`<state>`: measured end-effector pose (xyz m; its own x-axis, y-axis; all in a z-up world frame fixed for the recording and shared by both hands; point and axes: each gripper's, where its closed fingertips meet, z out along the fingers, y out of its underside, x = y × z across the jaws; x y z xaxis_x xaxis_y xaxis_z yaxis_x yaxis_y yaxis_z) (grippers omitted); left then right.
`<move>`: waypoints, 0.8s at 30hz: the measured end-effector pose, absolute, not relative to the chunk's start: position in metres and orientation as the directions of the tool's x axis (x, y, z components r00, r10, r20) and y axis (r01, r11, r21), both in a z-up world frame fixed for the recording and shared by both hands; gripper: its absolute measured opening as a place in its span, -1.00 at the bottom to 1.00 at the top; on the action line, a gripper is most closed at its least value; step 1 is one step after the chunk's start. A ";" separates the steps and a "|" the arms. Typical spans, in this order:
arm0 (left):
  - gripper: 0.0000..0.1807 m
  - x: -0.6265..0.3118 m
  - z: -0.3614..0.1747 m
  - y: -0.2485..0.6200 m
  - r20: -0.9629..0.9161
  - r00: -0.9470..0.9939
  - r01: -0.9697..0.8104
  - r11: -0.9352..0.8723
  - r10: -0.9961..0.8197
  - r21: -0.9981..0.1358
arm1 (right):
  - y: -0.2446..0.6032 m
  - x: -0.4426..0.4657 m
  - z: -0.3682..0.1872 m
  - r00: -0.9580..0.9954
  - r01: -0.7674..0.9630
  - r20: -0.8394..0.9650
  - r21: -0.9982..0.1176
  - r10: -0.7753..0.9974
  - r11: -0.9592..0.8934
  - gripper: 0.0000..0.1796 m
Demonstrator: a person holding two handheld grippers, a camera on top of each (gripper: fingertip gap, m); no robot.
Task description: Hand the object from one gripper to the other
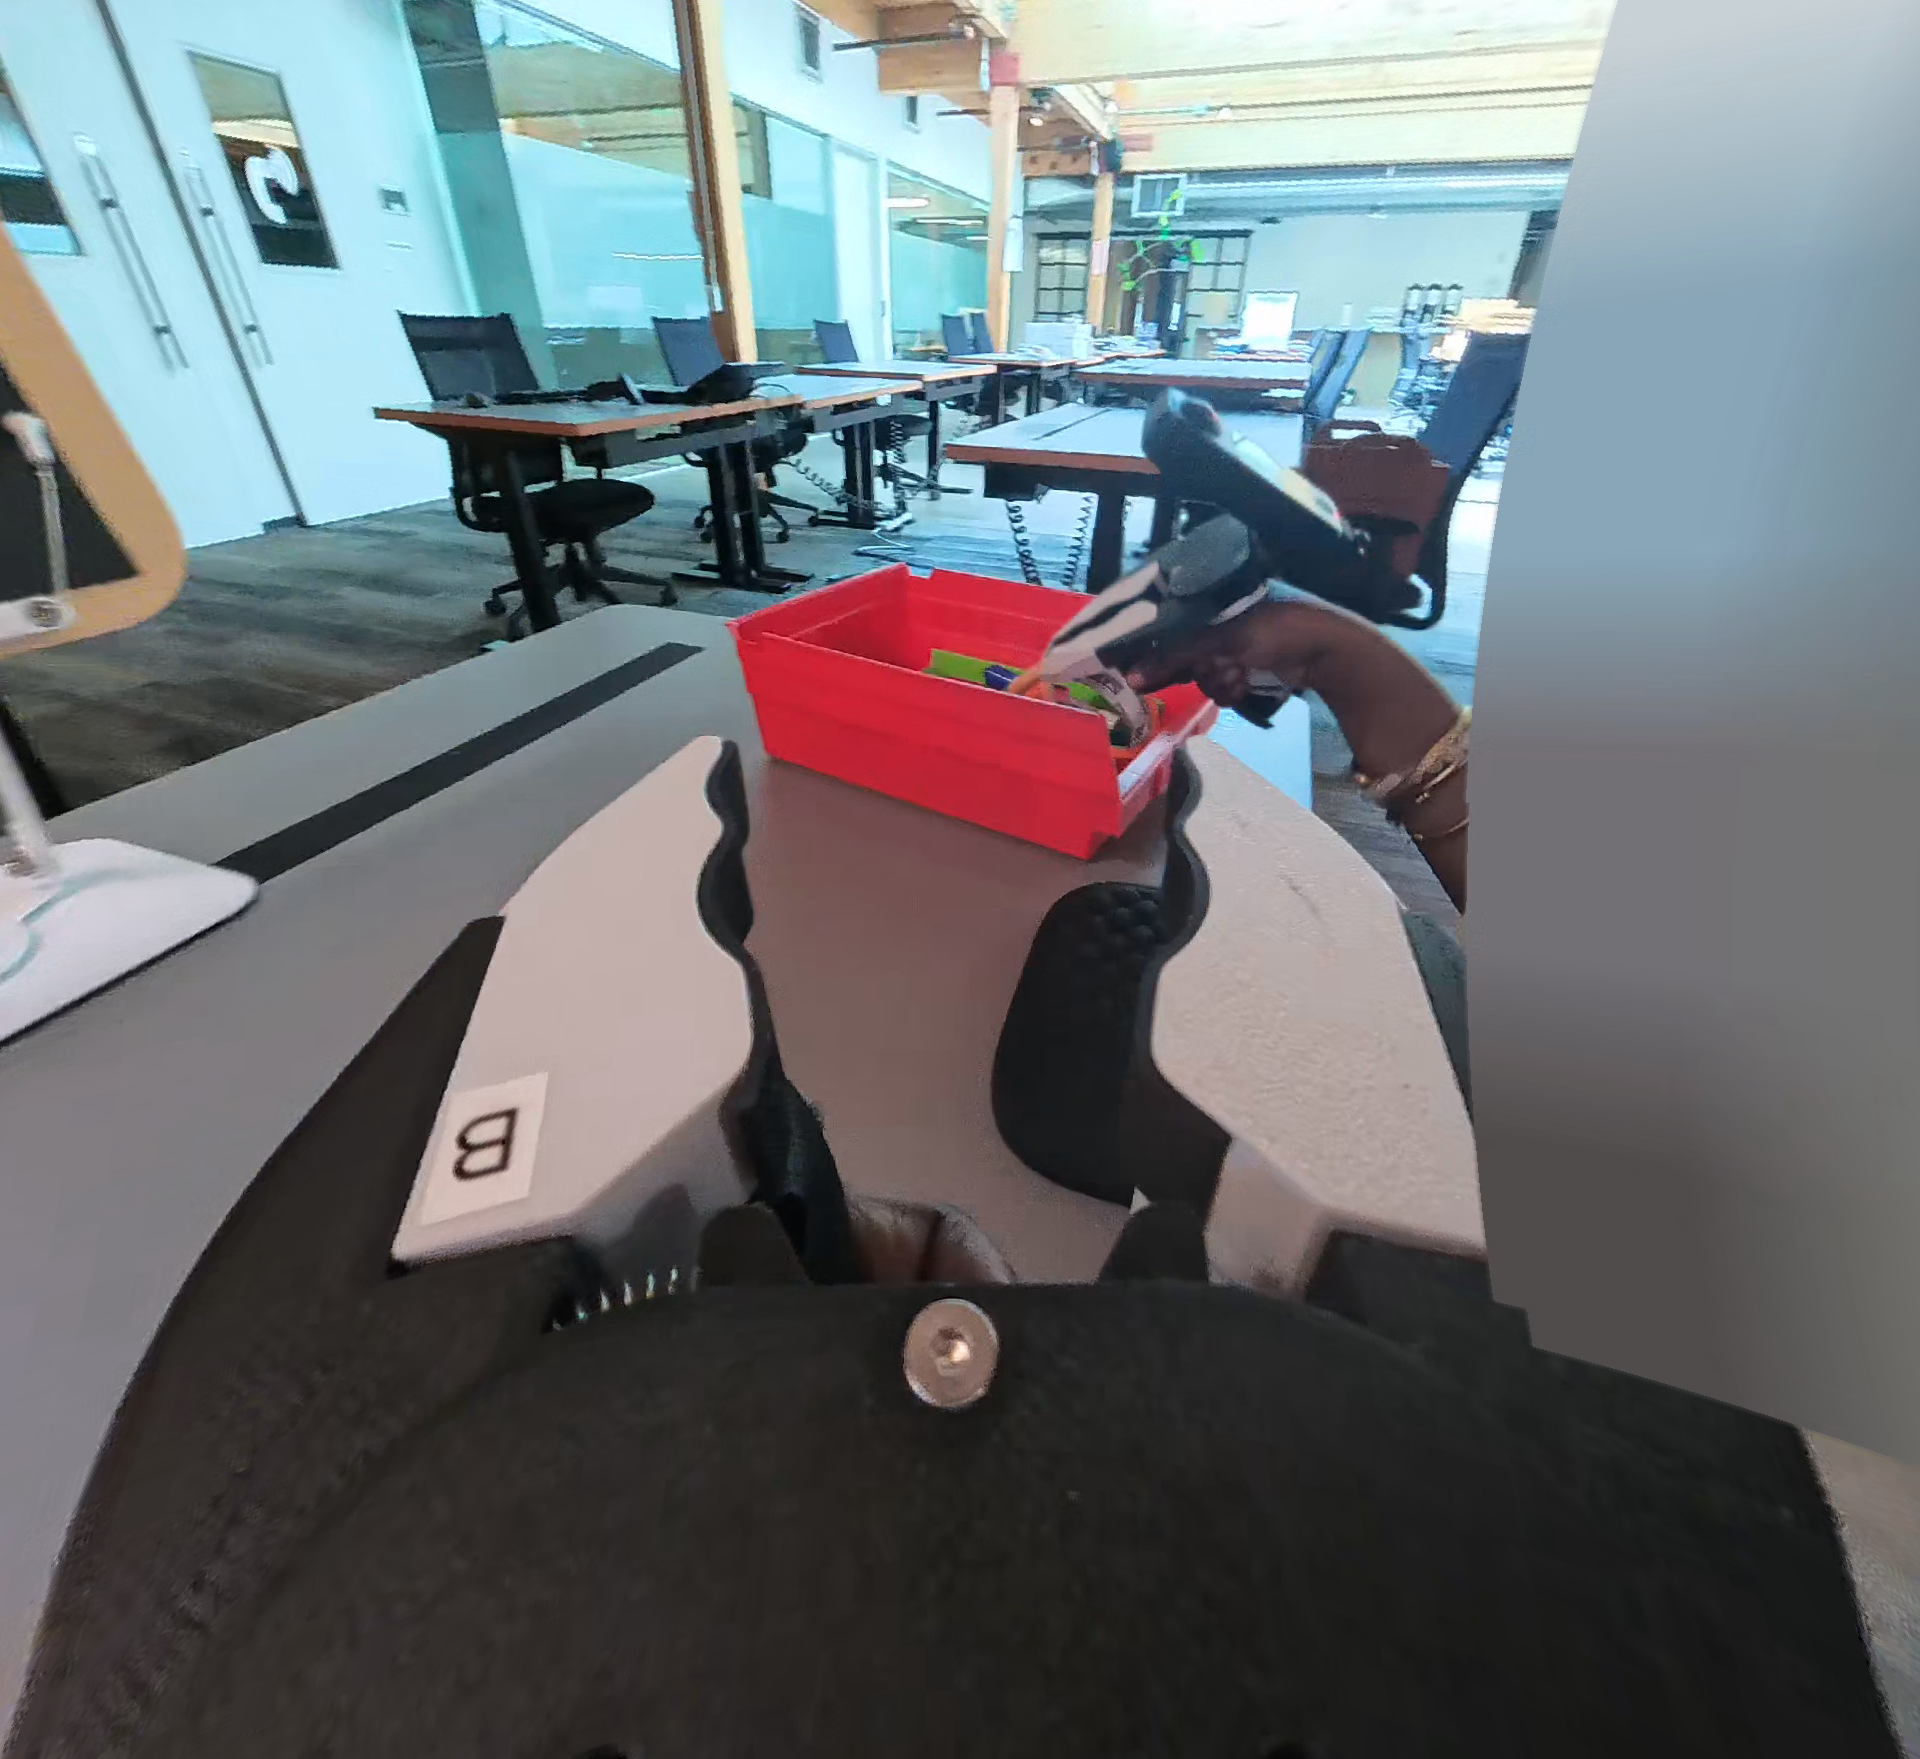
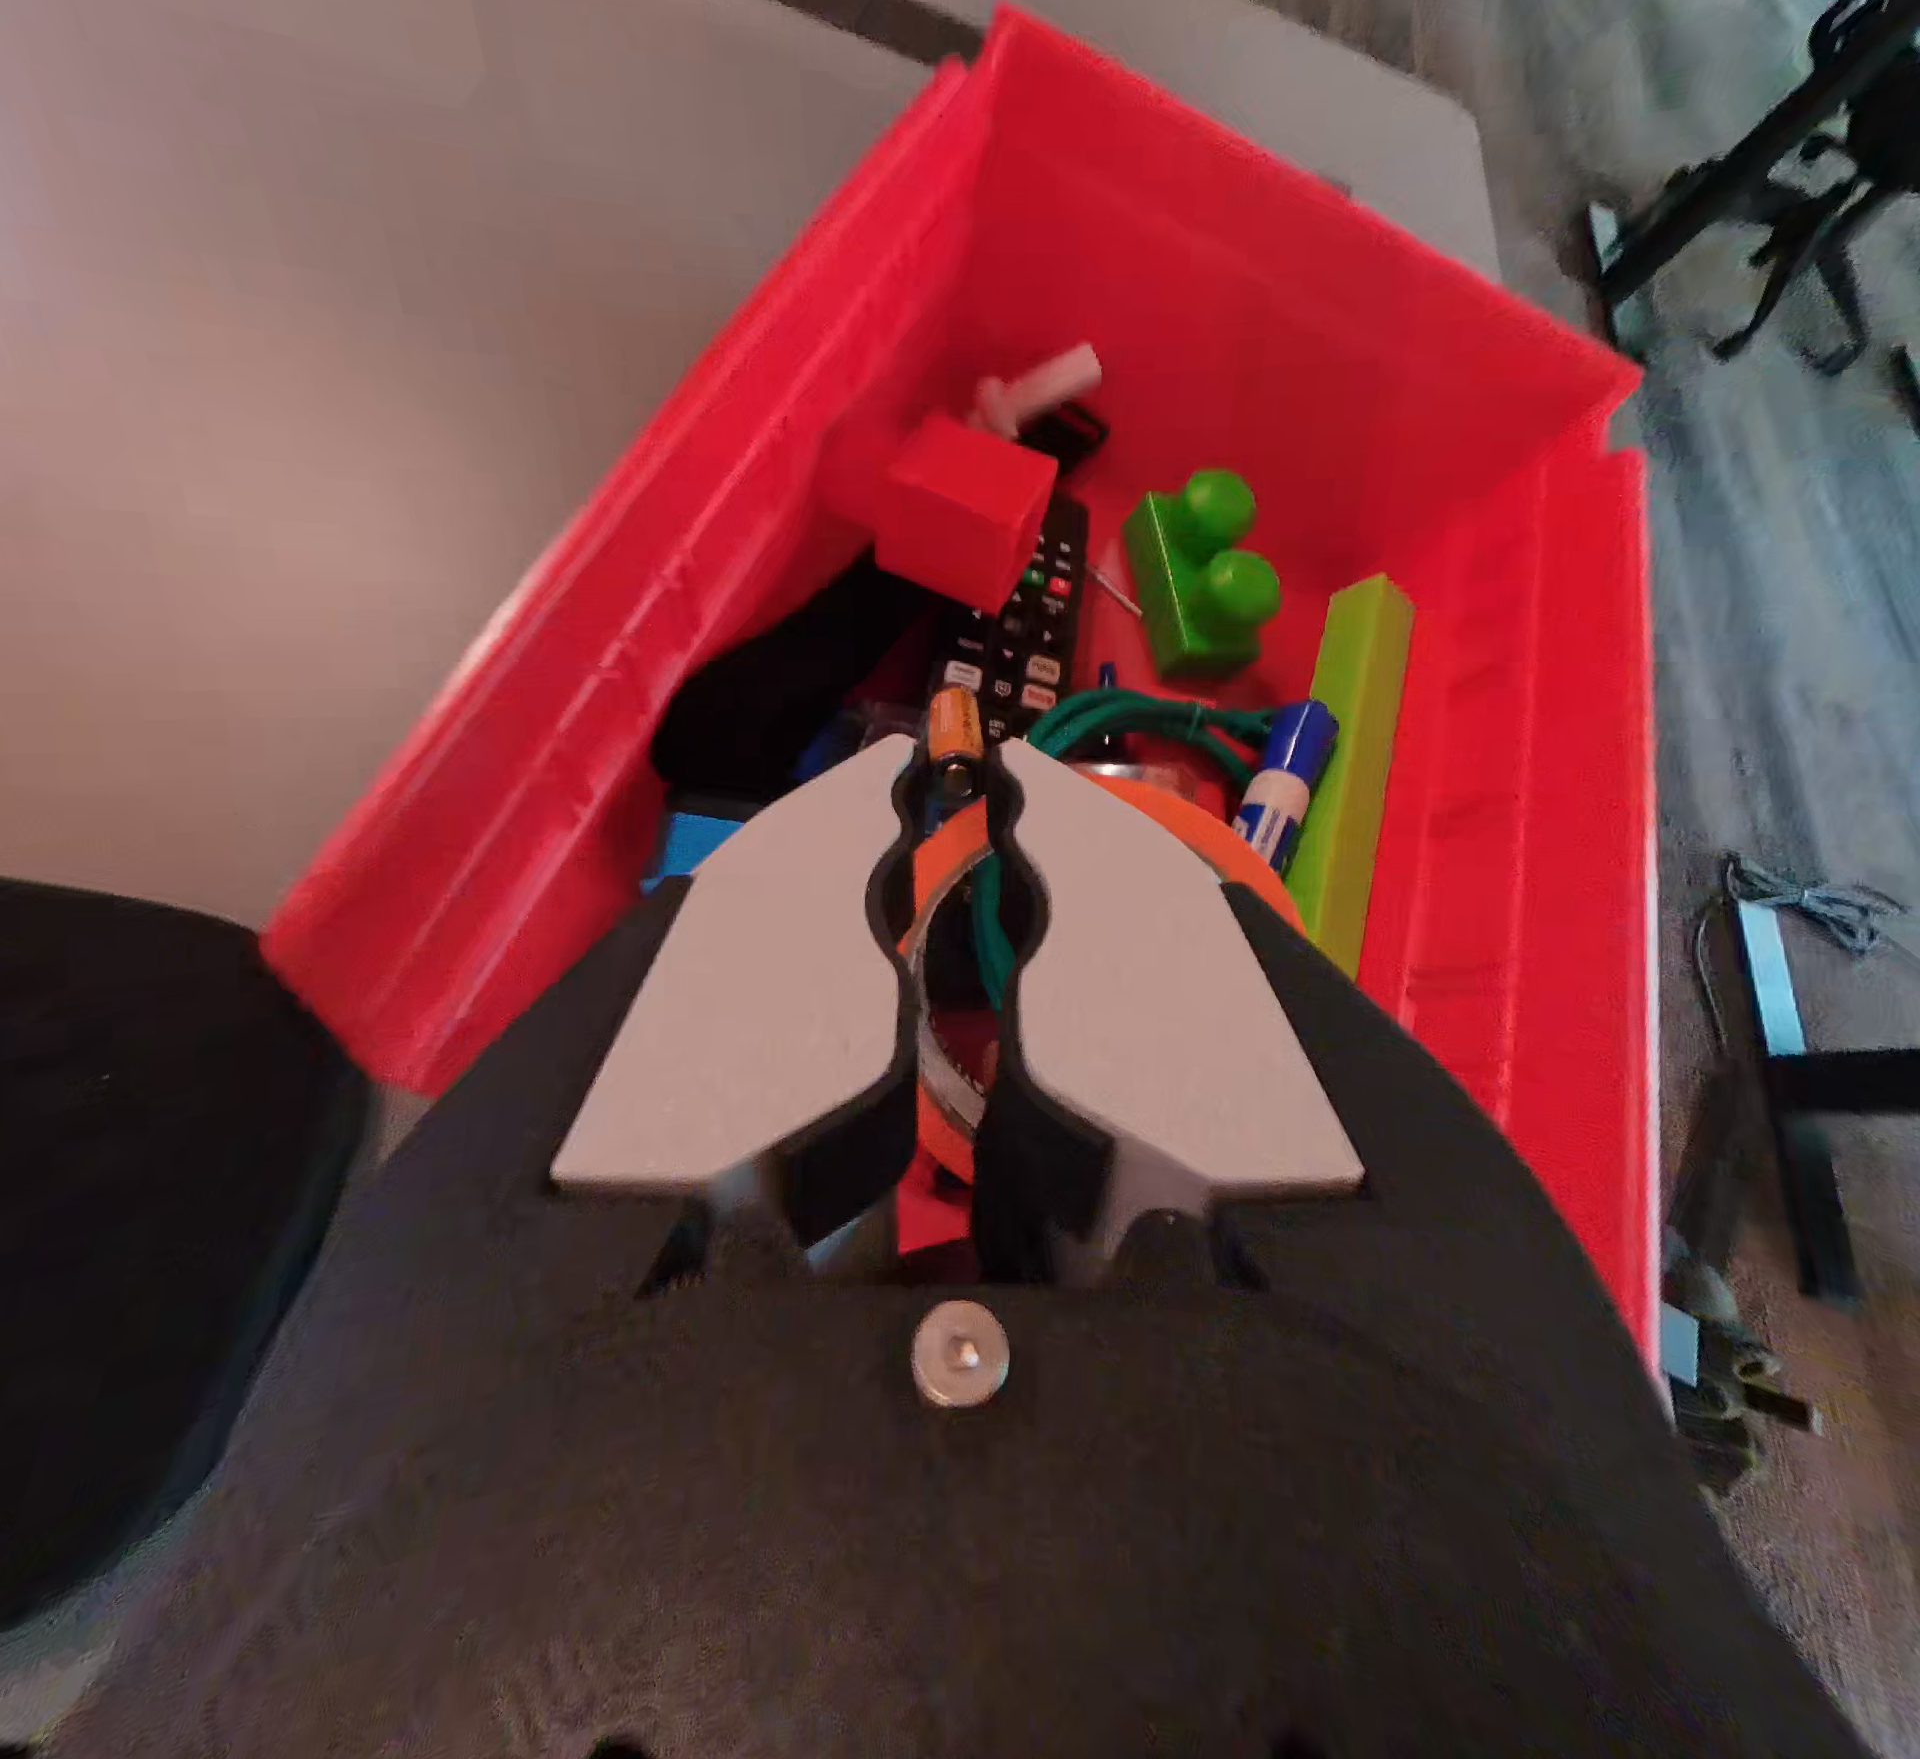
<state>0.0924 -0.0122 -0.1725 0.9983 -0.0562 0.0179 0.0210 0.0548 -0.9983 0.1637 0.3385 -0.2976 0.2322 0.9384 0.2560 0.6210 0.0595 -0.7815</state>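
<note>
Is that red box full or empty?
Partly full: the red box holds a remote, green brick, red cube and more; its upper walls show bare.

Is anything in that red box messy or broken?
Nothing looks broken. The red plastic bin is a jumble, though: a black remote control, green toy brick and green cable lie piled together. The right gripper pinches a small orange battery.
</note>
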 end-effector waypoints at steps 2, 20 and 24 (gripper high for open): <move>-0.15 0.087 -0.165 -0.025 0.024 0.999 0.026 0.073 -0.026 -0.997 | 0.349 0.162 -0.302 0.278 0.626 0.276 -0.779 0.920 0.045 -0.88; -0.23 0.010 -0.177 -0.241 -0.222 0.734 -0.039 -0.287 0.642 -0.957 | 0.335 0.159 -0.267 0.316 0.484 0.162 -0.875 0.935 -0.011 -0.37; -0.29 -0.015 -0.207 -0.279 -0.311 0.749 0.060 -0.527 0.584 -0.848 | 0.321 0.162 -0.239 0.292 0.390 0.137 -0.921 0.947 0.013 -0.36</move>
